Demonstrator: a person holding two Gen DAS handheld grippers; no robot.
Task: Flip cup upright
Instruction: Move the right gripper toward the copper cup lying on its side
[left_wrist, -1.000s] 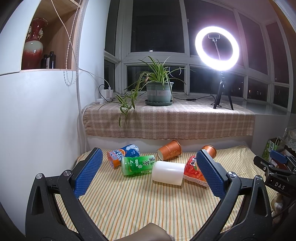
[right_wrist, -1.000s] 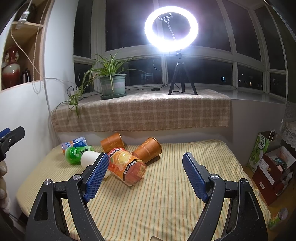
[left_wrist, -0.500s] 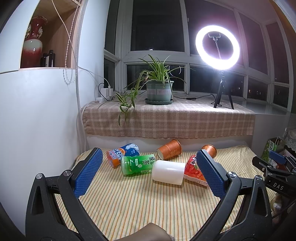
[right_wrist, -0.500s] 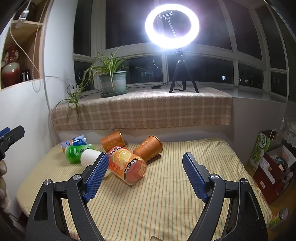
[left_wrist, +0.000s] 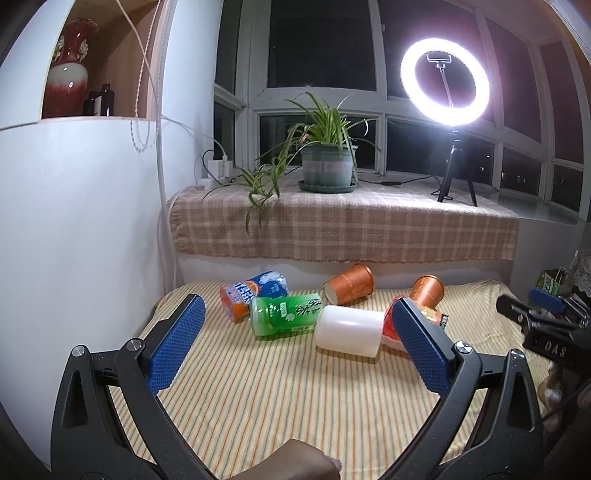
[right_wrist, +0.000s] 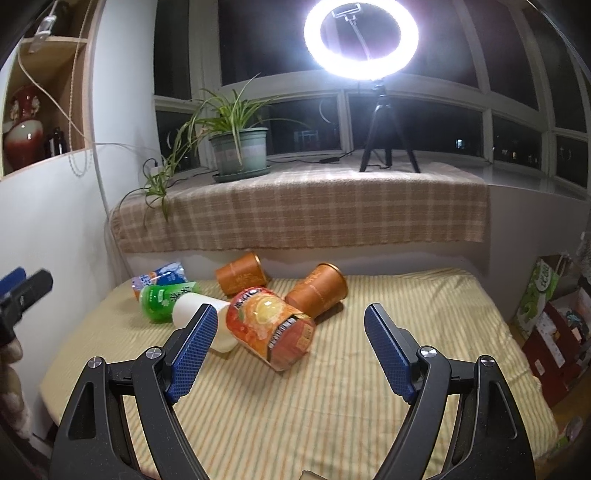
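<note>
Several cups lie on their sides on the striped cloth (left_wrist: 277, 398): a white cup (left_wrist: 349, 331), a green cup (left_wrist: 286, 316), a blue-orange cup (left_wrist: 253, 290), two copper cups (left_wrist: 350, 283) (left_wrist: 427, 290) and a red-orange printed cup (right_wrist: 271, 328). My left gripper (left_wrist: 295, 347) is open and empty, held above the cloth in front of the white cup. My right gripper (right_wrist: 290, 349) is open and empty, just in front of the red-orange printed cup. The white cup (right_wrist: 199, 319) is partly hidden behind the right gripper's left finger.
A checked ledge (left_wrist: 343, 229) behind the cups carries a potted plant (left_wrist: 325, 166) and a ring light on a tripod (left_wrist: 445, 81). A white wall (left_wrist: 74, 221) stands at the left. Boxes and bags (right_wrist: 546, 317) sit beyond the cloth's right edge.
Both grippers have shifted only slightly; the right view has drifted a little closer to the red-orange cup. The cups have not moved.
</note>
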